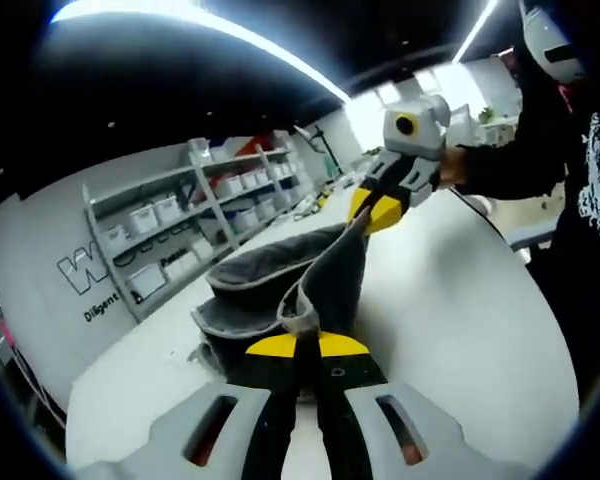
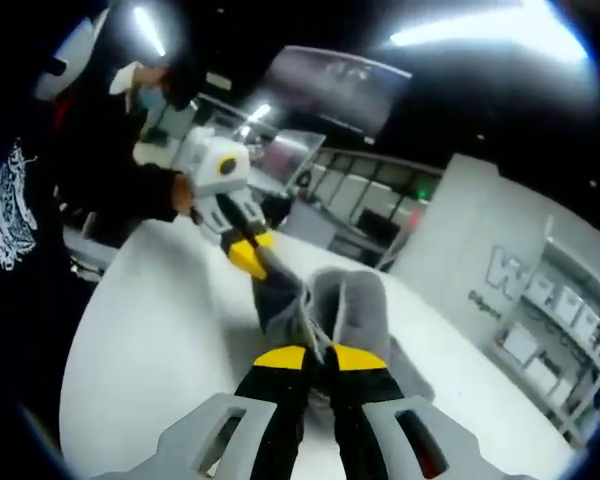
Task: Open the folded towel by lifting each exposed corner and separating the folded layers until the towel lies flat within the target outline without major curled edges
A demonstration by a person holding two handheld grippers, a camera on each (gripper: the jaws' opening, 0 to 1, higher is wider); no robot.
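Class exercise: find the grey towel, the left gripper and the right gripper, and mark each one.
grey towel (image 1: 332,275): left gripper view, on the raised stretched fold.
left gripper (image 1: 307,347): left gripper view, between its yellow tips shut on cloth.
right gripper (image 2: 320,357): right gripper view, between its yellow tips.

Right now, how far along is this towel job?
Midway, it seems. Done: both tools grip the grey towel, left tool and right tool at opposite ends. In hand: it hangs lifted between them above the white table. Left: spreading it flat; it remains bunched.
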